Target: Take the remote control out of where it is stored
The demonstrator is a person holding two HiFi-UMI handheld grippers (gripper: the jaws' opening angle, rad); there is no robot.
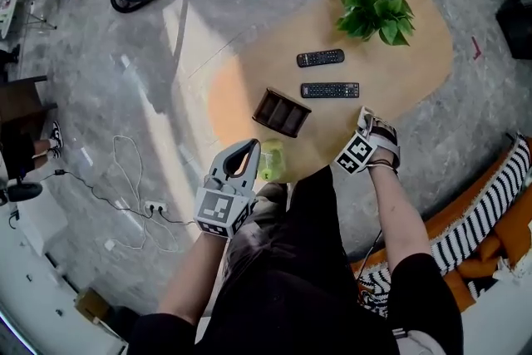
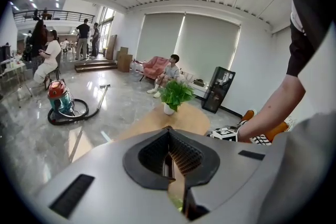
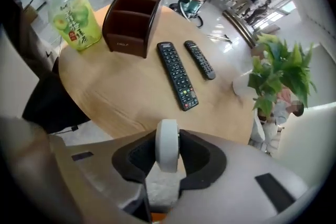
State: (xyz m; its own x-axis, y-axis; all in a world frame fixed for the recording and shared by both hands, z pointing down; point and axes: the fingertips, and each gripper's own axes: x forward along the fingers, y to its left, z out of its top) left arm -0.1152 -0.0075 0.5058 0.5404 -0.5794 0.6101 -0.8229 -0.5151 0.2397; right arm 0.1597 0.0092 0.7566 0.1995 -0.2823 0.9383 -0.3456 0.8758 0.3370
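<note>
Right tongs [image 1: 364, 122] sit at the near edge of the table [image 1: 249, 87], part-open and clamped on a small white rounded piece [image 3: 168, 147]; I can't tell what it is. Left tongs [image 1: 247, 150] are fully closed on nothing, low by the green bottle [image 1: 270, 160]. Now the holder [image 1: 282, 112]: every compartment I can see into looks empty, and both remotes lie flat on the table beside it, so I'd judge the taking-out as done. The nearer remote [image 1: 330, 90] is ahead of my right tongs, between them and the farther remote [image 1: 320, 57], which lies roughly parallel to it, over toward the plant [image 1: 374, 4]. Here's the bit that matters: from the right gripper view the nearer remote's long axis runs almost straight away from the tongs, one end pointing back at me. A grab across its width would need little turning, I reckon. My right hand is clearly the closer one; the left has the bottle and holder between it and the remotes. But the right is occupied, so that white piece would have to go first.
</note>
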